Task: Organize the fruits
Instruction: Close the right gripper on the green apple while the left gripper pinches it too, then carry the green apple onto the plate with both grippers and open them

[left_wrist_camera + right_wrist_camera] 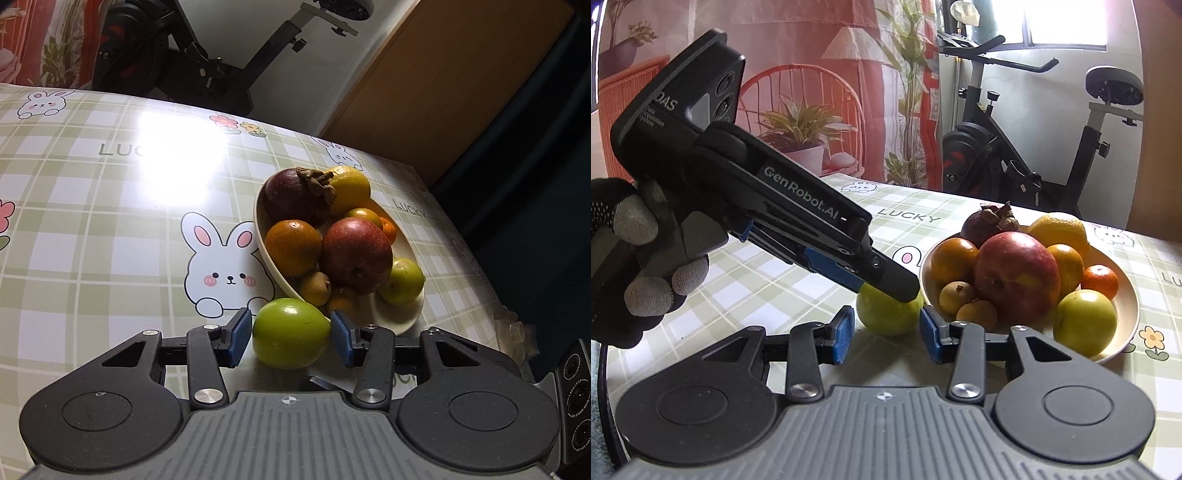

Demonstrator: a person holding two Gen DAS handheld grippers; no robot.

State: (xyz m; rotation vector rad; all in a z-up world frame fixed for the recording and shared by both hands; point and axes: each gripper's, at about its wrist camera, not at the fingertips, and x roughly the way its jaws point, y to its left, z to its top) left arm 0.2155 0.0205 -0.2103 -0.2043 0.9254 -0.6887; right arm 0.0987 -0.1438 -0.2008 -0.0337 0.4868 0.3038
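Just left of the bowl (pixel 399 317), on the worktop (pixel 110 221), sits the loose green fruit (pixel 291 334), touching or nearly touching the bowl's rim. Left hand-held gripper (pixel 291 338) brackets it: blue pads either side, one brushing its left flank, the other w/ a sliver of gap, so jaws apart, not yet clamped. Right hand-held gripper (pixel 886 334) waits just behind the same fruit, jaws apart, holding nothing. Probably about to squeeze, so keep pads on the widest part, close gently (smooth skin may slip), then lift straight up, clear of the rim, w/o nudging the piled fruit.
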